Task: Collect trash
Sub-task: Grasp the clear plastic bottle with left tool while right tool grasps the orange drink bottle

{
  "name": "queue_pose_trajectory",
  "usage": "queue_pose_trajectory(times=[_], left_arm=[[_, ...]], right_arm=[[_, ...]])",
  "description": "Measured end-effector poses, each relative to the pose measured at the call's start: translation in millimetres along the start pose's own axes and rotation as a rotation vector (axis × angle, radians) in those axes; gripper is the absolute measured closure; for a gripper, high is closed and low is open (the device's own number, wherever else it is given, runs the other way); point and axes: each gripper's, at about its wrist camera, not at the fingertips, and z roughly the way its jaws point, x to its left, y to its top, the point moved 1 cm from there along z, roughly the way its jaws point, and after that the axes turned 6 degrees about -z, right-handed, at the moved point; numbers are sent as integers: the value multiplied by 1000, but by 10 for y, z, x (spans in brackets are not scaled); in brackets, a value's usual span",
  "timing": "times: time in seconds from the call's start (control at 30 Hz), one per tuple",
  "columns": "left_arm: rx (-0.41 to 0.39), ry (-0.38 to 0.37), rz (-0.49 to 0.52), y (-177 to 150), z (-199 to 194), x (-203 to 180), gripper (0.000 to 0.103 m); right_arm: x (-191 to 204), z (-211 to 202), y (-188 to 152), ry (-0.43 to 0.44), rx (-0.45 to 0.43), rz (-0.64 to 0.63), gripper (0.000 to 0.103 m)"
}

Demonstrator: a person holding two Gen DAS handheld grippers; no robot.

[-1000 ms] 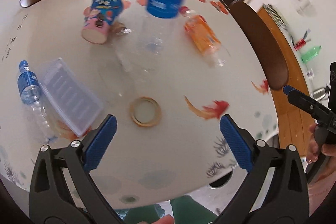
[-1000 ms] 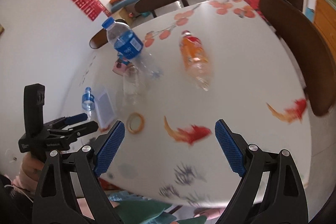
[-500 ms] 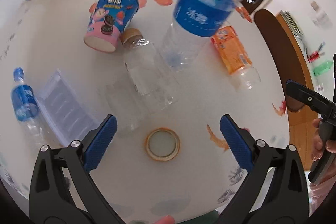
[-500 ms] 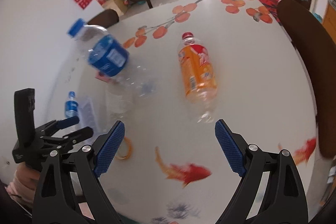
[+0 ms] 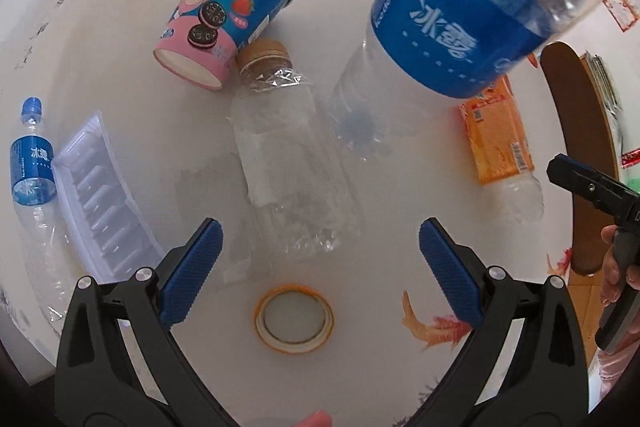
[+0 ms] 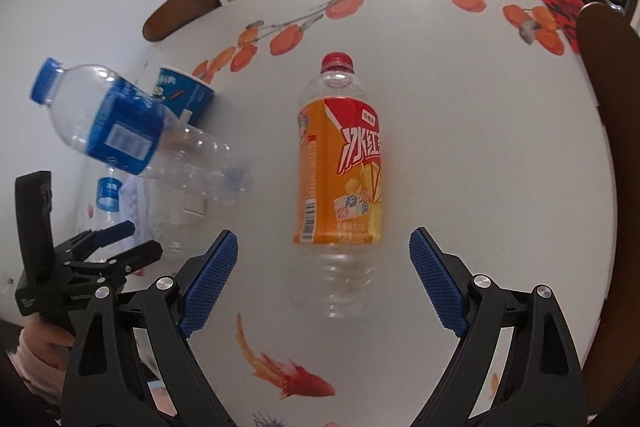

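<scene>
The round white table, printed with orange fruit and red fish, carries the trash loose and scattered, most of it lying on its side as discarded empties do.

The tall blue-labelled water bottle is the odd one: it appears tilted and blurred, its clear base near the table, and whether it is resting or tipping cannot be judged from either view. Its cap is cut off in the left wrist view.

The orange-labelled drink bottle, red cap pointing away, lies lengthwise directly ahead of the right hand-held gripper, whose jaws are spread wide and empty, a likely line-up for a grasp across the bottle's clear lower body.

The left hand-held gripper also stands wide with nothing between its pads, aimed steeply down at a clear crumpled bottle with a tan cap; its transparent walls make its outline hard to trace.

The toppled blue and pink cookie cup rests against that cap. At the left edge lie a clear plastic tray and a small water bottle, its base distorted by the lens. A roll of tape lies flat nearest the camera.

No bin is visible.
</scene>
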Motion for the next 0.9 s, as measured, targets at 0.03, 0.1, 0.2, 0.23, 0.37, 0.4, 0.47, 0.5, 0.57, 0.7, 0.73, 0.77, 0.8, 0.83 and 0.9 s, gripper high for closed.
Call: queue_pose_trajectory(times=[0.03,0.1,0.2,0.23,0.37,0.4,0.47,0.5,0.57,0.7,0.73,0.77,0.8,0.83,0.9], left_arm=[[-1,4,-6,14,11,-1,7],[-5,0,-38,48,59,25,7],[-12,-13,-85,97,145,61,7],[-12,-12,-92,113,182,71,7],[-11,6,-76,178,307,37,15],[-21,24,-62,184,320,13,18],[-33,38,-29,192,339,-50,25],[-33,55,-10,206,349,-73,32],[-33,64,-12,229,355,-74,35],[-28,44,-15,253,351,-15,38],[-30,36,-21,250,339,25,40],[-28,19,-36,247,325,92,40],[-26,9,-44,236,308,128,41],[-24,2,-47,237,294,153,41],[-34,-7,-41,238,243,182,42]], right_arm=[[-1,46,14,-4,6,-7,16],[12,117,32,-20,7,-31,16],[32,249,70,-51,14,-62,16],[38,294,83,-57,15,-67,16],[12,399,130,-61,18,-64,16],[6,423,139,-57,21,-61,16],[1,461,154,-53,27,-58,17],[2,485,160,-51,32,-60,18],[7,539,162,-48,50,-66,26],[7,592,149,-49,73,-67,42],[7,590,144,-47,76,-66,42],[8,585,136,-43,77,-63,42],[7,573,129,-37,77,-58,42],[12,560,123,-34,76,-57,43],[24,523,112,-40,72,-58,43]])
